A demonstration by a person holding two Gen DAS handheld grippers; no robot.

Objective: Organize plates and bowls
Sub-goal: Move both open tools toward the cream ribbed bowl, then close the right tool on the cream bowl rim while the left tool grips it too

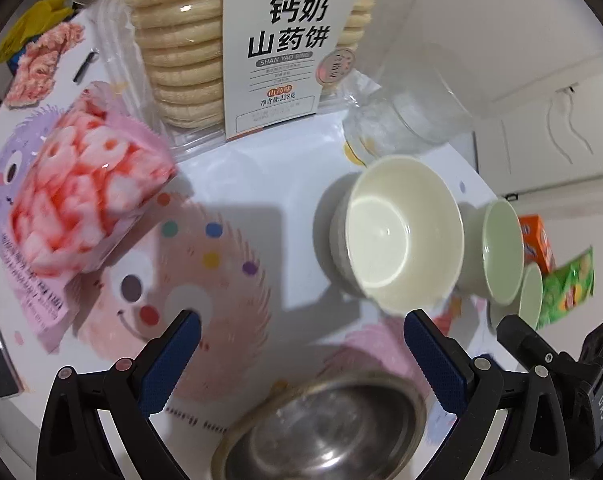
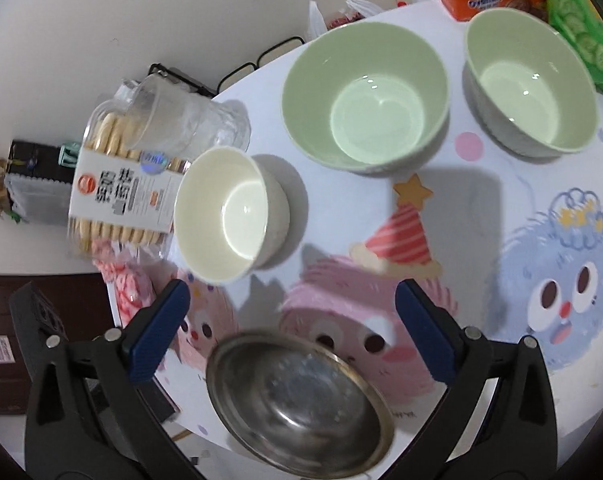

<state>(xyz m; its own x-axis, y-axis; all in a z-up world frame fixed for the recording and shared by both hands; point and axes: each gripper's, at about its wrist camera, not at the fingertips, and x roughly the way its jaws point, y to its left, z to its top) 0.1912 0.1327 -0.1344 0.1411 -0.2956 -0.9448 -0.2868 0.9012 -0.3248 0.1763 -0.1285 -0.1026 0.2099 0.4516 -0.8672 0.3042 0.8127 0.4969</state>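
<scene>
Stacking comes next, by my reading: both grippers, left (image 1: 301, 344) and right (image 2: 293, 312), gape empty above the steel dish (image 2: 297, 404) lying near. Fetch the cream bowl (image 2: 225, 212) beyond by its rim, avoiding the far green bowls (image 2: 365, 96).

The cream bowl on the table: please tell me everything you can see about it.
The cream bowl is small, round and glossy, like ceramic or melamine, with a greyer outside and a narrow foot. It is empty and stands upright on the cartoon-print tablecloth, beside the biscuit box and near the bigger green bowl. Nothing visibly touches it.
</scene>
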